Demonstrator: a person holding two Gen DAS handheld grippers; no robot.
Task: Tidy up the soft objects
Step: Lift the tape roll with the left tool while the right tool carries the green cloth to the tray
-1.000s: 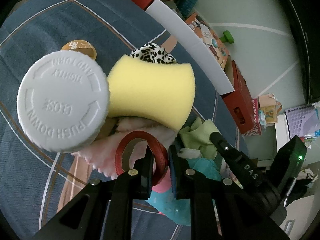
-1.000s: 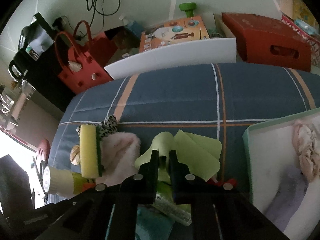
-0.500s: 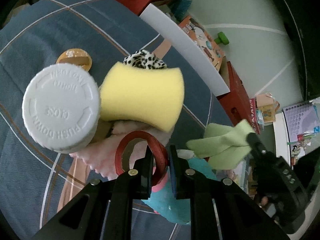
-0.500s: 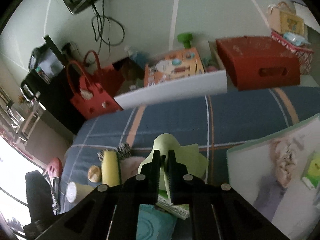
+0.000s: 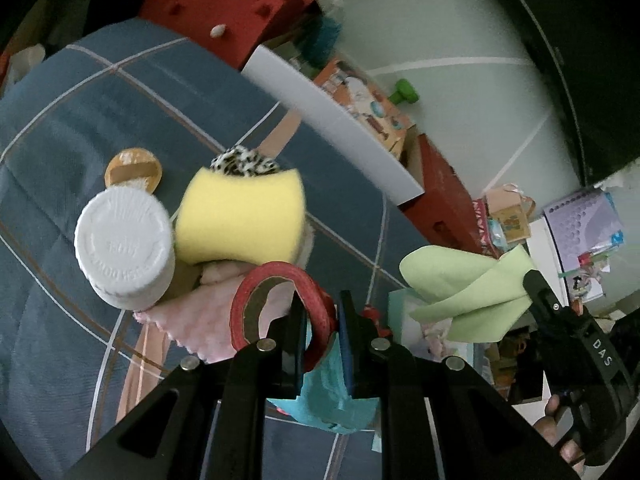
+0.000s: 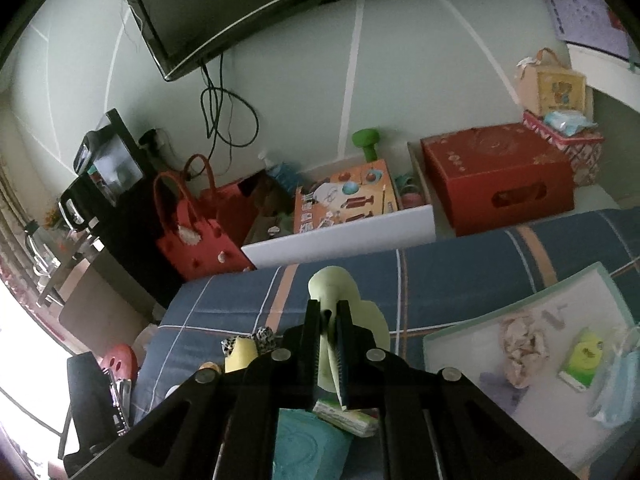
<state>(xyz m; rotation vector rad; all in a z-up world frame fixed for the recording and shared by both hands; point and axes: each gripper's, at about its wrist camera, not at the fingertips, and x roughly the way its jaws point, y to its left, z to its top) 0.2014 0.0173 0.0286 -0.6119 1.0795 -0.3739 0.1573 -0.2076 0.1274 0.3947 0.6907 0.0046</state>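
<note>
i judge the job partly done: the white bin [image 6: 532,320] at my right wrist view's 4 o'clock already holds a crumpled pinkish cloth [image 6: 522,346] and a green packet [image 6: 580,358], while the yellow sponge [image 5: 240,216], leopard-print fabric [image 5: 244,162], pink fluffy cloth [image 5: 200,316] and teal cloth [image 5: 328,396] still lie on the plaid bedcover [image 5: 80,128]. my right gripper [image 6: 329,354] is clamped tight on the light green cloth [image 6: 340,300], hanging clear of the bed. my left gripper [image 5: 322,344] is nearly closed, pinching the red tape roll [image 5: 280,304]. against a second ago, the green cloth has left the pile and risen to 3 o'clock in the left view, and the tape roll is lifted slightly.
</note>
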